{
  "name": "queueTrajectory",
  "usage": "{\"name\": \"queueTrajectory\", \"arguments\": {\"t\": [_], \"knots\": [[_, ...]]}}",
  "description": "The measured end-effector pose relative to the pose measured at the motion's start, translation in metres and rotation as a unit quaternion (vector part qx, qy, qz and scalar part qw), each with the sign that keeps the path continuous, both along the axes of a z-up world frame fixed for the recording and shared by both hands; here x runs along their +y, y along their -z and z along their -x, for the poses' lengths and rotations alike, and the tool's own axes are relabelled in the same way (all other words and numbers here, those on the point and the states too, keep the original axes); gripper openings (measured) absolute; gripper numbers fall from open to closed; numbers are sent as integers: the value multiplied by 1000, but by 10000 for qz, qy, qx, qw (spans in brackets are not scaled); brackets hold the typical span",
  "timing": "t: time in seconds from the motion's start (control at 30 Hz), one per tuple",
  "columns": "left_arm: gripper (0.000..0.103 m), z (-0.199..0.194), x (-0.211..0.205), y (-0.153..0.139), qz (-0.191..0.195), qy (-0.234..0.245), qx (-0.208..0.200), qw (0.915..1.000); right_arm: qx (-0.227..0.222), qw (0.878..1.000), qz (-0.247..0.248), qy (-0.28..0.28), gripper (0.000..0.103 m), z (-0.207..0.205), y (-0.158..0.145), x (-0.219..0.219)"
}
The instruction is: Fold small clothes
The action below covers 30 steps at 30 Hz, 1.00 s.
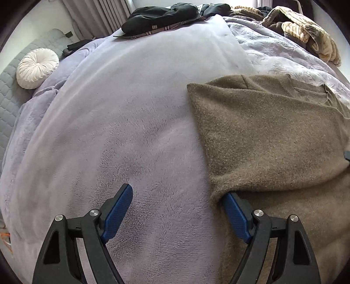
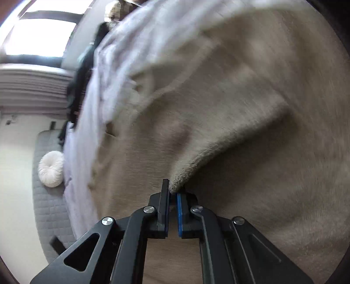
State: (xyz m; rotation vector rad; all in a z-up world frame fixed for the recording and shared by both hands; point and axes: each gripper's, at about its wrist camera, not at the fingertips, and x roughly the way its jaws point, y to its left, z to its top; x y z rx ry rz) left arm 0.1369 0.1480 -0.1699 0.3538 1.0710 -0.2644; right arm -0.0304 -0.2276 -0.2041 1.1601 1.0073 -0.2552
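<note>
I am partway through a fold on the brown knit sweater (image 1: 273, 139), which lies on the bed's lilac fleece blanket (image 1: 131, 131), toward my right side. My right hand-held gripper (image 2: 172, 194) has its jaws pinched nearly together on a corner of the sweater's edge, and that corner is raised so a flap of the knit curves up off the layer beneath. My left hand-held gripper (image 1: 178, 209) is spread wide and grips nothing; its right finger (image 1: 235, 216) is tucked just under the sweater's near edge, while the other finger (image 1: 119, 209) sits over bare blanket.

As I judge it, the next move calls for carrying the pinched corner across the body of the sweater and laying it flat, with the left gripper either closing on the near edge to match or pressing the cloth so it does not drag. The right view is blurred, so I cannot tell which part of the garment I hold.

The sweater is fuzzy, thick and soft, with one layer already doubled over and a straight slanting folded edge. It will likely sag and cling to the fleece.

Other clothes (image 1: 161, 17) are heaped at the far end of the bed.
</note>
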Motion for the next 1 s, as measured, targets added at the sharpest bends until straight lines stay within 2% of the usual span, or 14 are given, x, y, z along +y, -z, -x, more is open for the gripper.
{"name": "queueTrajectory", "arguments": {"t": [0.1, 0.2, 0.3, 0.37, 0.47, 0.53, 0.57, 0.63, 0.7, 0.83, 0.9, 0.97, 1.0], "knots": [[84, 4, 4, -4, 9, 53, 10, 10000, -1, 10000, 19, -7, 6, 7, -2, 0], [84, 12, 13, -10, 23, 11, 132, 9999, 216, 9991, 299, -216, 7, 10, -15, 0], [84, 16, 28, -25, 342, -139, 303, 9989, 224, 9969, 706, -258, 8, 20, -36, -6], [84, 13, 33, -38, 571, -341, 277, 9974, 158, 9934, 1099, -298, 8, 22, -50, -12], [84, 4, 20, -39, 759, -435, 279, 9958, 151, 9883, 1455, -426, 9, 9, -58, -23], [84, -2, 1, -29, 585, -400, 354, 9969, 211, 9860, 1584, -474, 9, -1, -55, -28], [84, -5, -10, -18, 402, -357, 427, 9976, 386, 9838, 1679, -503, 9, -5, -49, -31], [84, -7, -24, 3, 32, -239, 531, 9983, 651, 9837, 1602, -484, 7, -2, -35, -37], [84, -1, -27, 12, -90, -150, 485, 9987, 584, 9887, 1338, -356, 7, 7, -29, -42], [84, 4, -22, 3, -91, -200, 558, 9982, 712, 9885, 1277, -376, 8, 26, -33, -45], [84, 8, -22, -5, -187, -159, 579, 9980, 622, 9924, 1022, -290, 8, 39, -33, -47], [84, 14, -24, -13, -208, -99, 565, 9981, 569, 9947, 823, -234, 14, 56, -37, -48], [84, 19, -25, -18, -187, -61, 579, 9981, 563, 9949, 803, -233, 21, 60, -39, -44]]}}
